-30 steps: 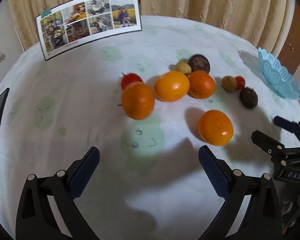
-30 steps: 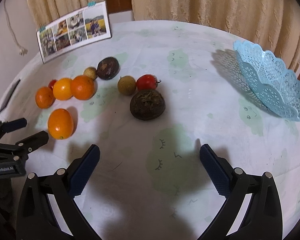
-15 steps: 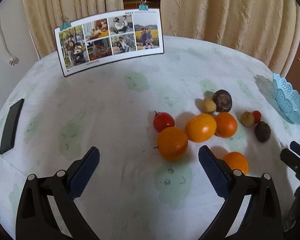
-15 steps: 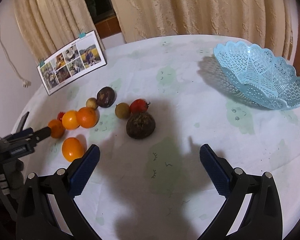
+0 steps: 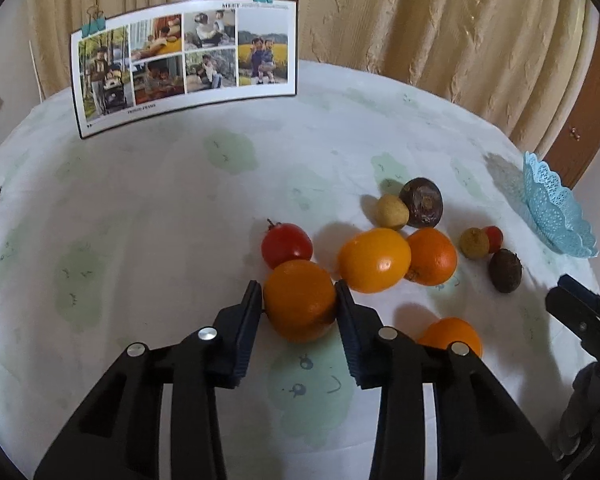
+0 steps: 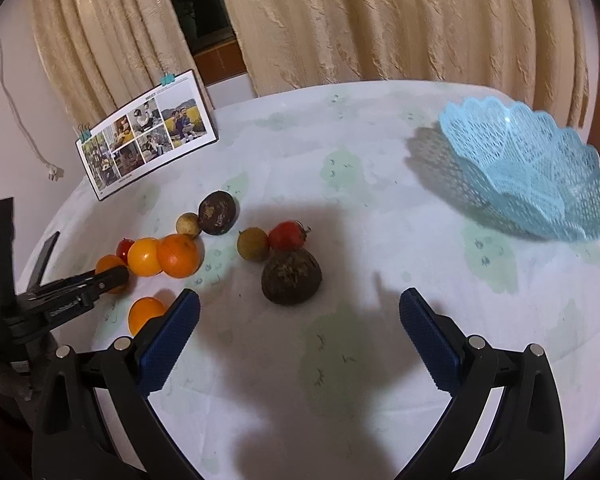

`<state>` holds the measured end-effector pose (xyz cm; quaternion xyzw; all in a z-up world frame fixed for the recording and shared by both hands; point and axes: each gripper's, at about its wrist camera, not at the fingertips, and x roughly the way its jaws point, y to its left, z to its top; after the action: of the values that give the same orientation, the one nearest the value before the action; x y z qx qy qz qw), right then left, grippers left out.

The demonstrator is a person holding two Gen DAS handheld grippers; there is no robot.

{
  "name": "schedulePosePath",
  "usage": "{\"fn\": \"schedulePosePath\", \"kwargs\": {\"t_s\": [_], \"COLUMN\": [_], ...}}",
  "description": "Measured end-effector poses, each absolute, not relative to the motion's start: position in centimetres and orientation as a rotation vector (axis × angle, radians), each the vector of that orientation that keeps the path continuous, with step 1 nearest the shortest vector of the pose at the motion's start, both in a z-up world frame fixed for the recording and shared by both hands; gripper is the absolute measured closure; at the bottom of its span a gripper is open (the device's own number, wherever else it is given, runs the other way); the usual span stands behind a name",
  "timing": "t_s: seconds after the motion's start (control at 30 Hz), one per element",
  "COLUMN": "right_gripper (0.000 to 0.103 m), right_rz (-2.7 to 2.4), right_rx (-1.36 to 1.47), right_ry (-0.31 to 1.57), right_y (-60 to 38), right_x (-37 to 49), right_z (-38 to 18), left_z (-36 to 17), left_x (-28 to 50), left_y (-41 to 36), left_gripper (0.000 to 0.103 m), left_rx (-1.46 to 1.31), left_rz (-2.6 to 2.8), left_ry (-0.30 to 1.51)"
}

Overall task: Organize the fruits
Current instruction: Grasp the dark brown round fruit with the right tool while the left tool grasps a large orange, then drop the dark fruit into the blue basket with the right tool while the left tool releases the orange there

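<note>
One orange (image 5: pixel 300 300) is clamped between the pads of the left hand-held gripper (image 5: pixel 298 306), a red tomato (image 5: pixel 287 245) just behind it. To its right, a yellow-orange citrus (image 5: pixel 374 260) touches another orange (image 5: pixel 432 256). A fourth orange (image 5: pixel 452 334) lies nearer. A blue lattice basket (image 6: pixel 540 176) sits far right.

A round table (image 6: pixel 380 160) under a pale printed cloth carried scattered oranges (image 5: pixel 374 260), tomatoes (image 5: pixel 286 245), dark fruits (image 6: pixel 291 276), a blue lattice basket (image 6: pixel 540 176) and a photo card (image 5: pixel 184 64).
</note>
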<state>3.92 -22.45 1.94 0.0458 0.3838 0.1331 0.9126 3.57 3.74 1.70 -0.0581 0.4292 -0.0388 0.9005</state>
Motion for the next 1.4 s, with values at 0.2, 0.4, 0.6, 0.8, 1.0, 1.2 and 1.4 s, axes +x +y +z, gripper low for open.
{"fn": "schedulePosePath", "kwargs": {"t_s": [0.2,0.4,0.6,0.8,1.0,1.2,1.4], "right_gripper": [0.022,0.059,0.061,0.061,0.061,0.061,0.061], "right_rz": [0.281,0.278,0.264,0.248,0.252,0.254,0.202], "right_rx": [0.038,0.036,0.046,0.089,0.107,0.123,0.168], "right_ry": [0.815,0.882,0.853,0.818,0.82,0.773,0.679], "right_y": [-20.9,-20.4,-20.7,-22.0,-22.2,-22.8,-25.4], "right_x": [5.7,7.5,6.8,6.1,6.0,5.3,4.2], "right_z": [1.4,-0.4,-0.3,0.4,0.4,1.6,4.1], "left_z": [2.9,3.5,3.4,2.6,1.4,1.0,2.6], "left_x": [2.8,2.6,2.4,2.7,3.1,3.1,2.2], "left_y": [3.9,4.4,4.2,4.1,3.2,2.9,2.6], "left_gripper": [0.067,0.067,0.065,0.039,0.044,0.063,0.063], "left_rx": [-0.125,-0.135,-0.128,-0.124,-0.098,-0.083,-0.076], "left_rz": [-0.082,-0.083,-0.088,-0.065,-0.087,-0.092,-0.09], "left_ry": [0.833,0.809,0.809,0.839,0.884,0.897,0.861]}}
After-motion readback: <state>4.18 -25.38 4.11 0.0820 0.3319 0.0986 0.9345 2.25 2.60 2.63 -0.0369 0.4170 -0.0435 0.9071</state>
